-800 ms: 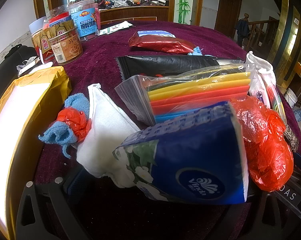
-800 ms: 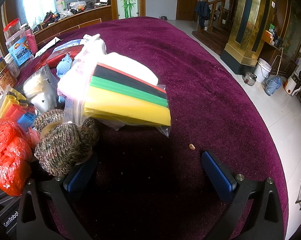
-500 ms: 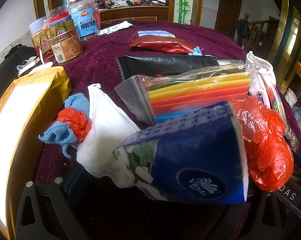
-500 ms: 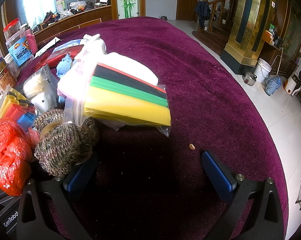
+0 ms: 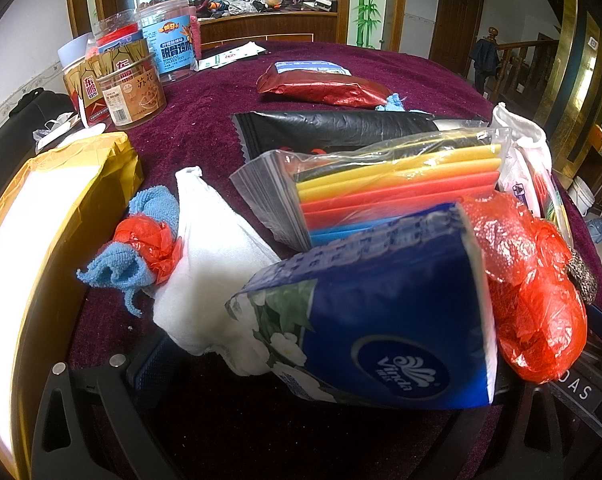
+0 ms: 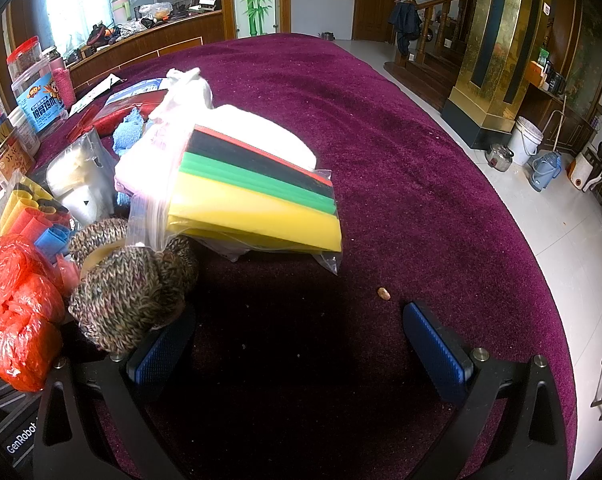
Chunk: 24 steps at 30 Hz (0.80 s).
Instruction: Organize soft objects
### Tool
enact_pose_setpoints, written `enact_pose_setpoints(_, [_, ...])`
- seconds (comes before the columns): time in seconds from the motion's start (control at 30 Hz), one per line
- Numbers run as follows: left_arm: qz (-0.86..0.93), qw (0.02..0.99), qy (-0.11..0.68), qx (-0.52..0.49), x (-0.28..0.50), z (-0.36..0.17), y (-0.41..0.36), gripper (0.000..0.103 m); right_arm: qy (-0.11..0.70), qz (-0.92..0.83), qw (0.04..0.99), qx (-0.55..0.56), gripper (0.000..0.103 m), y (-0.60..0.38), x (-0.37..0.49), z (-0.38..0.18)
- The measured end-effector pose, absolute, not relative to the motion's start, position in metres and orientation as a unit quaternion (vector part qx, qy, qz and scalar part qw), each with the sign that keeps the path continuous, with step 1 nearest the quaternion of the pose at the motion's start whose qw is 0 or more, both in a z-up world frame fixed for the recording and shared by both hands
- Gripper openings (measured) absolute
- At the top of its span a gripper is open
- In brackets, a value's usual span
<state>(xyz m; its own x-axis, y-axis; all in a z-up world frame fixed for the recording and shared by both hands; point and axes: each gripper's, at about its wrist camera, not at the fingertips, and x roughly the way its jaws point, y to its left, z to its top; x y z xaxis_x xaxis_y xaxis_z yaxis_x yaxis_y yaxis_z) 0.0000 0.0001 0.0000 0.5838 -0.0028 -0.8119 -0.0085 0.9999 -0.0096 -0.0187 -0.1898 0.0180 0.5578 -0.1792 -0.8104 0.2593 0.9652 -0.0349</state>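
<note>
Here the soft things lie heaped on a round table (image 6: 401, 128) covered in purple cloth, in front of both grippers. The left gripper (image 5: 309, 376) has its jaws spread wide; a blue tissue pack (image 5: 381, 320) sits between them, and whether a pad touches it cannot be told, since the pack hides the right-hand finger. Just left of the pack lies a white cloth (image 5: 217, 256), touching a blue rag (image 5: 141, 240) tied with red plastic. Right of the pack bulges a red bag (image 5: 533, 292), and behind it a clear zip bag of foam sheets (image 5: 401, 184) in yellow, orange, red and blue. Farther back are a black pouch (image 5: 341, 128) and a red foil packet (image 5: 321, 88); a yellow box (image 5: 61, 208) stands at the left edge, snack jars (image 5: 141, 68) beyond it. The right gripper (image 6: 301, 348) is also wide open, with only bare cloth between its blue pads (image 6: 437, 352). Its left finger is just beside a knitted bundle (image 6: 129, 296), which lies under the corner of a second zip bag (image 6: 253, 200) holding black, green and yellow sheets. A small brown crumb (image 6: 383, 293) lies near the right pad.
</note>
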Motion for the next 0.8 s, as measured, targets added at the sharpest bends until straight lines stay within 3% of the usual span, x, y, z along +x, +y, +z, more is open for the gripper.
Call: enact_pose_setpoints(0.8, [-0.001,0.889,0.459,-0.006,0.0002,0.0001,0.0004,0.102,0.453,-0.124,0.882,0.044,0.103,-0.19,-0.0186,0.0176])
